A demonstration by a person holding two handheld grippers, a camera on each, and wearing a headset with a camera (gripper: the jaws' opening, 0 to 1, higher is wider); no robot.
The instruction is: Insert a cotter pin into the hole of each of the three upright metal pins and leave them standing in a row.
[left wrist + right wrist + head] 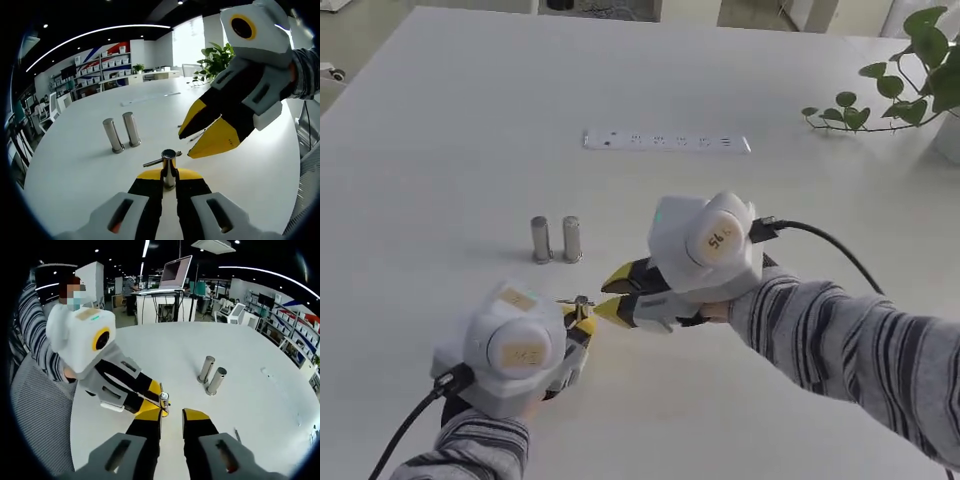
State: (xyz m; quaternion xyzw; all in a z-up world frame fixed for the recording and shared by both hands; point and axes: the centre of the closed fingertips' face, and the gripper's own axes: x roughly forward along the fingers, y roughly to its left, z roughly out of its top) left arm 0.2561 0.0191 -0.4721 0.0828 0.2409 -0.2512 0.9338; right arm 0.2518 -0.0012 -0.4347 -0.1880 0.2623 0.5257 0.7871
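Note:
Two bare metal pins (pixel 541 240) (pixel 571 239) stand upright side by side on the white table (pixel 440 150). My left gripper (pixel 582 318) is shut on a third metal pin (pixel 168 167), held upright just above the table. A thin cotter pin (pixel 152 162) lies through the hole near its top. My right gripper (pixel 602 298) hovers open just right of that pin, its yellow tips pointing at the cotter pin's end, nothing between them. In the right gripper view the held pin (pixel 163 401) sits just ahead of my left jaw tip, and the two bare pins (pixel 206 369) (pixel 216 380) stand beyond.
A white power strip (pixel 667 141) lies beyond the pins at mid table. A potted plant (pixel 910 75) hangs over the far right corner. A small thin metal piece (pixel 235 435) lies on the table by my right gripper. Black cables trail from both grippers.

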